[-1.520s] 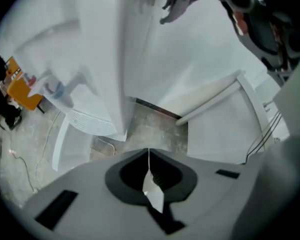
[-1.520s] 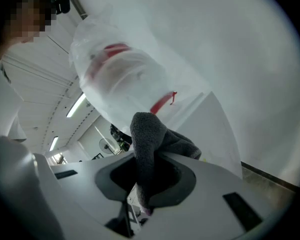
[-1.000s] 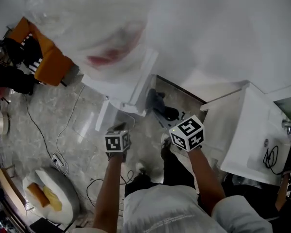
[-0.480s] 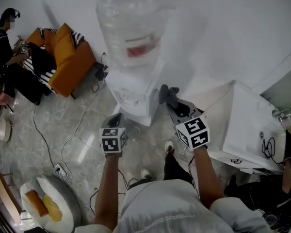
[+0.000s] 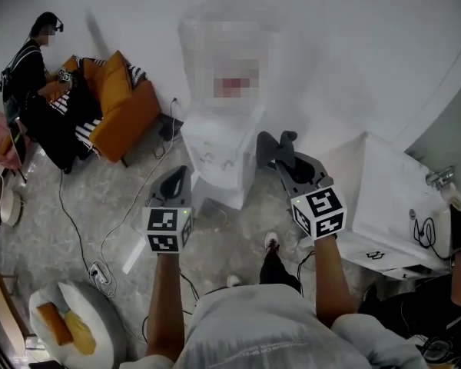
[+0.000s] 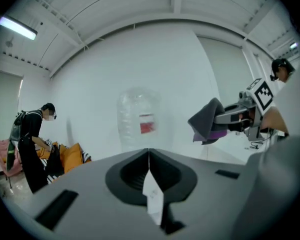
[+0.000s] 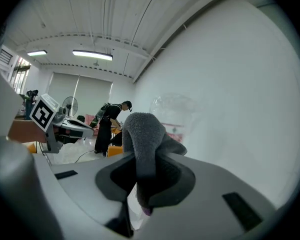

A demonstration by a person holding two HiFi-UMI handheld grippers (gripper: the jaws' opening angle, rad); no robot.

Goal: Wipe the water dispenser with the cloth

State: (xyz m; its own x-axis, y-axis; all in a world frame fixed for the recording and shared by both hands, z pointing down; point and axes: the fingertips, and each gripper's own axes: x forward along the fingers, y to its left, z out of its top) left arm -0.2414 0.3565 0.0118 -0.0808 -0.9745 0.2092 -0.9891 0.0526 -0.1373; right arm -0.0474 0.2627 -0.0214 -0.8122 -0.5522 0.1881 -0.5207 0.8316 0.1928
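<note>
The right claw (image 5: 286, 161) is clenched on the grey cloth (image 5: 273, 147). In the right gripper view the cloth (image 7: 142, 139) is pinched between the two jaws of this claw (image 7: 142, 176) and bulges up and out past their tips, folded over in a hump. From the head view the bunched cloth sits just to the right of the water dispenser (image 5: 219, 156), level with the top of its white body. The left gripper view shows the cloth (image 6: 206, 120) to the right of the clear bottle (image 6: 138, 121) on the water dispenser, with bare wall between them, so it is not touching the bottle. Whether it touches the white body cannot be told.

The left claw (image 5: 177, 178) hangs just left of the water dispenser's foot. Its jaws (image 6: 149, 156) are pressed together with nothing held between them.

An orange sofa (image 5: 127, 106) with a person (image 5: 31, 75) beside it stands well left of the water dispenser. A white bench (image 5: 384, 198) stands to its right.

A second ago the bottle filled the top of the head view as a blur, and the cloth sat low beside the dispenser's foot. Now the whole water dispenser shows upright. The right claw has come up, carrying the cloth to the dispenser's upper body. The left claw has stayed closed and low.
</note>
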